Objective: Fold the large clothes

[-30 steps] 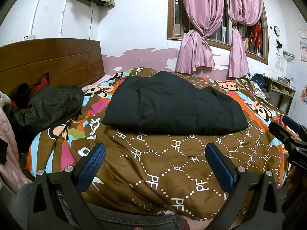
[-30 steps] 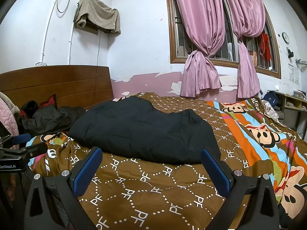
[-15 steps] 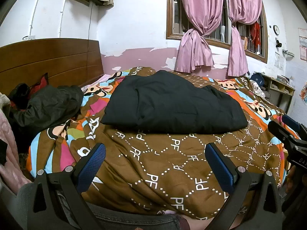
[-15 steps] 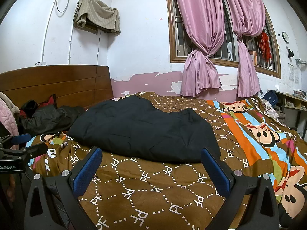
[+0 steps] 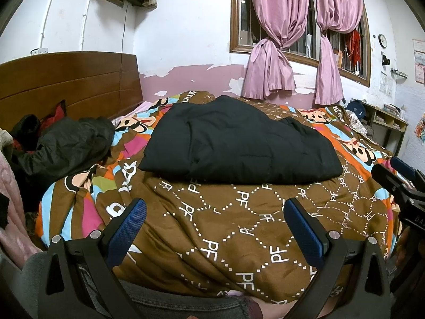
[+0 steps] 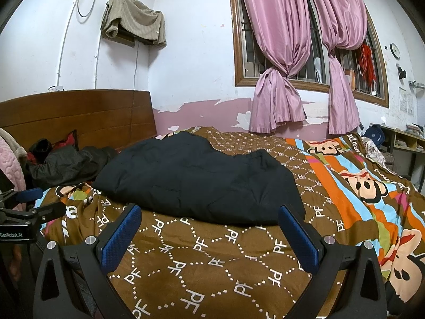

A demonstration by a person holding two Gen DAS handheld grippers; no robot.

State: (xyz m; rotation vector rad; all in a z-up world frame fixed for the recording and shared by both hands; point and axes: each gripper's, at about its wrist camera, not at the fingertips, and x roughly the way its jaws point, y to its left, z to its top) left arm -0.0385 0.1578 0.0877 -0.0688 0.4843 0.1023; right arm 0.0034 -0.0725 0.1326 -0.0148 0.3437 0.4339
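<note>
Folded black garment (image 5: 239, 146) on patterned bedspread (image 5: 225, 226).
Left gripper (image 5: 215, 226) and right gripper (image 6: 209, 228) are held wide apart, empty, near its front edge.

White "PF" letters repeat inside the dotted diamonds of the brown quilt (image 5: 239, 228), between and just beyond the fingers in both views. The left gripper (image 6: 16, 228), seen left of the right gripper's fingers, bears "GenRobot.AI". The right gripper (image 5: 409, 202), right of the left fingers, shows partly cut-off "DA"
</note>
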